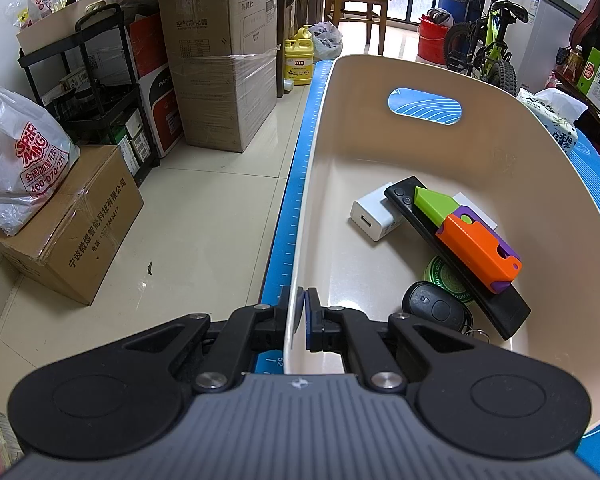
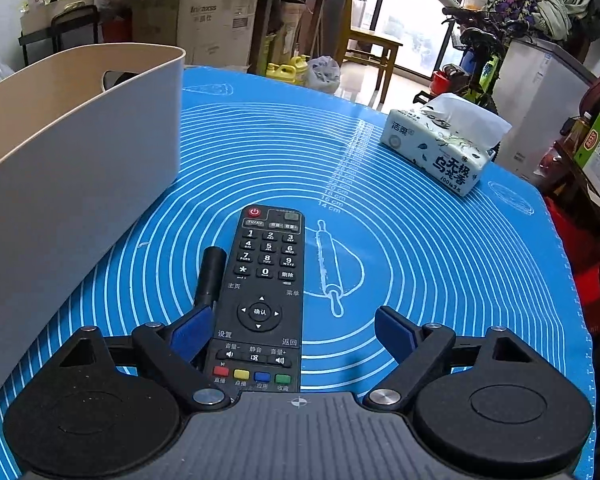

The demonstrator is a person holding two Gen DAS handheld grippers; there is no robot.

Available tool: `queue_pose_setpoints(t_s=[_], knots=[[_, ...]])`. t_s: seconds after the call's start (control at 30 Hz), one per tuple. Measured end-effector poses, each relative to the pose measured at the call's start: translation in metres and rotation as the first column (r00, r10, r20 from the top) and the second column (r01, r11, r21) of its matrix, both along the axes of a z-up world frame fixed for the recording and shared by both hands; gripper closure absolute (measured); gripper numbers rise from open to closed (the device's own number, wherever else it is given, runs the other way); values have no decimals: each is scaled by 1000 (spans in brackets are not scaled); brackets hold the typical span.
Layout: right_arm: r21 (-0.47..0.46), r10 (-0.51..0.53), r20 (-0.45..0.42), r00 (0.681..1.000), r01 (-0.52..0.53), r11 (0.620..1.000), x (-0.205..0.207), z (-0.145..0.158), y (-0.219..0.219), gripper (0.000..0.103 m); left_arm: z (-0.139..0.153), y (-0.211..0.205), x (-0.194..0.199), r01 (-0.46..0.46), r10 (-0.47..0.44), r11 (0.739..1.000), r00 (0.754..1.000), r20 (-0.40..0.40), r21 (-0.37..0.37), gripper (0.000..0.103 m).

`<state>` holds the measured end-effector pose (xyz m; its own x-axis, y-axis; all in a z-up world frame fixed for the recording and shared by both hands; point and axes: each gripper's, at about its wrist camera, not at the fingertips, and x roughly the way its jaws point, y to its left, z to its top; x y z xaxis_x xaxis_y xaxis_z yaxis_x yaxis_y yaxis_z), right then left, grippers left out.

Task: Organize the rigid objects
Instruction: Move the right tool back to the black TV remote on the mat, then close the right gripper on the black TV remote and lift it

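Observation:
My left gripper (image 1: 300,312) is shut on the near wall of the beige bin (image 1: 520,152), one finger outside and one inside. In the bin lie a white charger (image 1: 374,214), a slim black remote (image 1: 512,312), an orange, green and purple toy (image 1: 476,248), a green round tin (image 1: 446,276) and a black key fob (image 1: 434,308). My right gripper (image 2: 294,330) is open over the blue mat (image 2: 440,260). A black TV remote (image 2: 266,284) lies between its fingers, next to a black cylinder (image 2: 211,276). The bin (image 2: 80,152) stands to the left.
A tissue pack (image 2: 444,144) lies at the mat's far right. Left of the table are cardboard boxes (image 1: 220,60), a black cart (image 1: 96,92) and a plastic bag (image 1: 20,160) on the floor. A bicycle (image 1: 488,40) and a chair (image 1: 360,4) stand beyond.

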<state>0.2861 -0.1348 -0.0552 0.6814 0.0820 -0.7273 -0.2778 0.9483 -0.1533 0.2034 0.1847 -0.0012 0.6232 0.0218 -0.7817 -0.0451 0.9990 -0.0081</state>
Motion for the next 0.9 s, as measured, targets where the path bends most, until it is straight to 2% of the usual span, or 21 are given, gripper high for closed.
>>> queue_pose_setpoints(t_s=[0.47,0.57,0.67,0.77,0.87,0.9], knots=[[35,-19,-6,1000,20,999,5,-4,-2,16,0,0,0,0,0,1000,1000,0,0,96],[26,-6,-35,999,7,1000,7,-9,2,23,0,0,0,0,0,1000,1000,0,0,96],[11,-1,-30,1000,1,1000,6,-14,7,24,0,0,0,0,0,1000,1000,0,1,96],[36,-1,-38,999,3,999,8,-14,5,26,0,0,0,0,0,1000,1000,1,1,96],[73,23,-52,998,-19,997,7,-13,4,41,0,0,0,-1,1,1000,1000,0,0,96],[83,32,-57,998,-27,996,7,-13,4,49,0,0,0,0,0,1000,1000,0,0,96]])
